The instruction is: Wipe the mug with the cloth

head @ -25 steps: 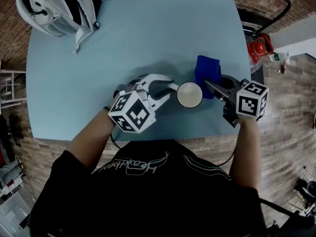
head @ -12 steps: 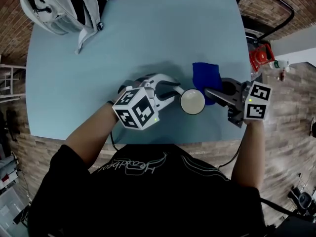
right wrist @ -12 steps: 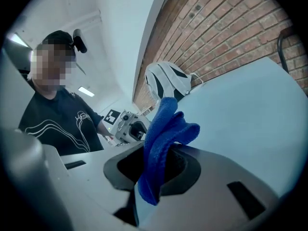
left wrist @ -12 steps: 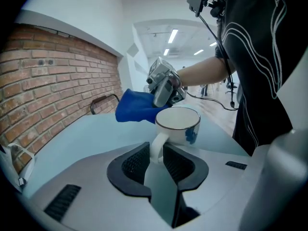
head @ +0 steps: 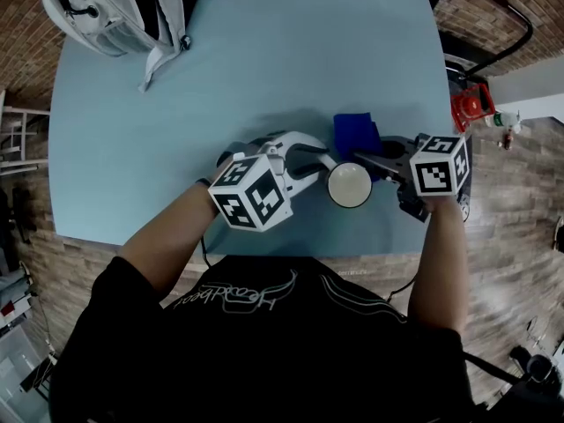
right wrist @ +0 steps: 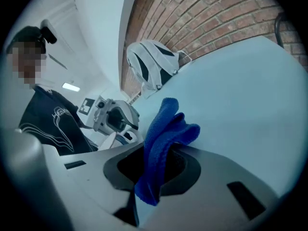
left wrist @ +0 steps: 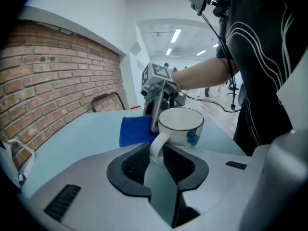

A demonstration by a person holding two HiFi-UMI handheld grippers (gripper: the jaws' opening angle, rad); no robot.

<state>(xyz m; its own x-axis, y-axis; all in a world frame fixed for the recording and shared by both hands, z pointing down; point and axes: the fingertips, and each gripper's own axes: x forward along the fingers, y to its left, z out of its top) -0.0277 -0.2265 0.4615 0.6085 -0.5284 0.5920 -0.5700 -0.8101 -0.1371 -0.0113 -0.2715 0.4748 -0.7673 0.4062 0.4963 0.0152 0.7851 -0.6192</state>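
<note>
A white mug (head: 350, 185) with a blue print stands near the table's front edge. Its handle sits between the pads of my left gripper (head: 322, 167), whose jaws are opening while the pads still touch the handle (left wrist: 155, 150). In the left gripper view the mug (left wrist: 180, 125) is right ahead, with the blue cloth (left wrist: 132, 131) behind it. My right gripper (head: 363, 160) is shut on that blue cloth (head: 354, 133) and holds it against the mug's far right side. Bunched folds of the cloth (right wrist: 163, 138) fill the right gripper's jaws (right wrist: 154, 170).
The round light-blue table (head: 220, 86) carries a grey-and-white backpack (head: 115, 7) at its far left edge. Off the table's right edge are a black chair frame (head: 485, 7) and a red object (head: 471, 104) on the wooden floor.
The right gripper has brought the cloth leftward, closer to the mug. The left gripper and mug have shifted slightly toward the table's front right.
</note>
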